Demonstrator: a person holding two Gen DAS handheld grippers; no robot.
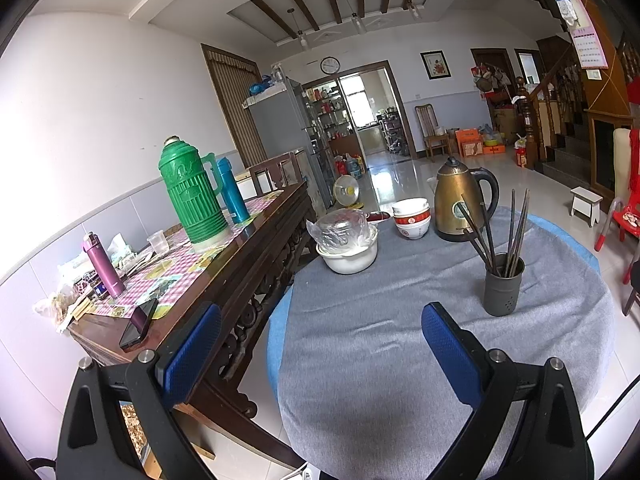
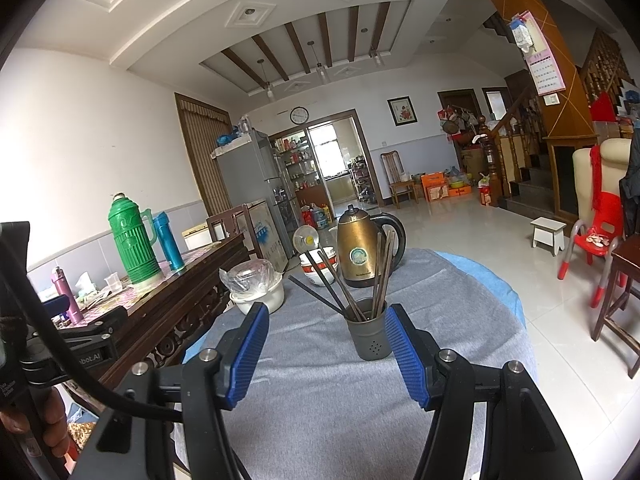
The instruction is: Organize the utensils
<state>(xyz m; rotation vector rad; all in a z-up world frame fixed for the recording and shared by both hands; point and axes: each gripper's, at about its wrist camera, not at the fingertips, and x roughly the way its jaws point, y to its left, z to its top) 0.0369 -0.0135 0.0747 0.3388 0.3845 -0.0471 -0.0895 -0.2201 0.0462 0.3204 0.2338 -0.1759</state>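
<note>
bare cloth [image 1: 360, 340] ahead, holder [image 2: 369, 334] seemingly between fingers [image 2: 406, 350]

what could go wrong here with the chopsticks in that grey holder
1. The chopsticks splay out both ways from the narrow grey holder; a sideways pull on one could tip the holder over.
2. The open right gripper sits close beside the holder, so its blue fingers could knock it while closing in.
3. The gold kettle and stacked bowls stand just behind; a lifted chopstick could swing into them.

The black gripper body [image 2: 90, 354] at the left of the right wrist view reads "bot.AI"; its beginning is hidden. The kettle's [image 2: 359, 245] badge is too small to read.
</note>
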